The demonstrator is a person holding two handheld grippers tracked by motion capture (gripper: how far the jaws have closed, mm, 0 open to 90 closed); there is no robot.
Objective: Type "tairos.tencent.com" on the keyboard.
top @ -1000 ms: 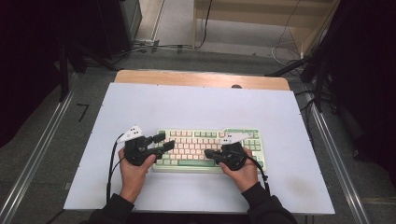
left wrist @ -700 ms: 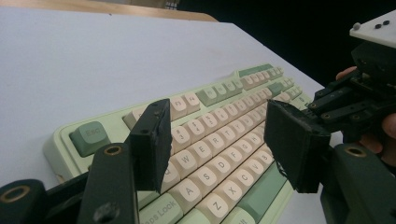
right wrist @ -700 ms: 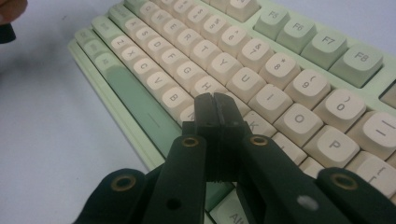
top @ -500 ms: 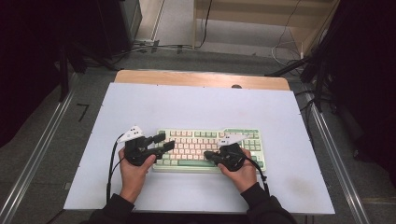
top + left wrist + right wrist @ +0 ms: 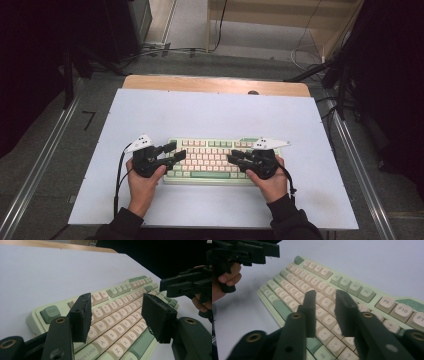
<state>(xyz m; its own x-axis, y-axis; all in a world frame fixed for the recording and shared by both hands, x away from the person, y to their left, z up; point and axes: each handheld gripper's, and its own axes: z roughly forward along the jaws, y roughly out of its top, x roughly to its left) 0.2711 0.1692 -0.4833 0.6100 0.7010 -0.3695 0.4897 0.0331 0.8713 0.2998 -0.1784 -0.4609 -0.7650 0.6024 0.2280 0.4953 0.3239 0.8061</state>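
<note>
Keyboard [image 5: 210, 157]: pale green case, cream keycaps, green accents.

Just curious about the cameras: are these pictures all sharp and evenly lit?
High view: the white table is bright and sharp, its surroundings nearly black. Left gripper view: keyboard letters readable, the near jaws soft. Right gripper view: the jaws blurred at the bottom, the hand hazy.

Lab: railed table [image 5: 210, 115], floor cables [image 5: 165, 50].
</note>
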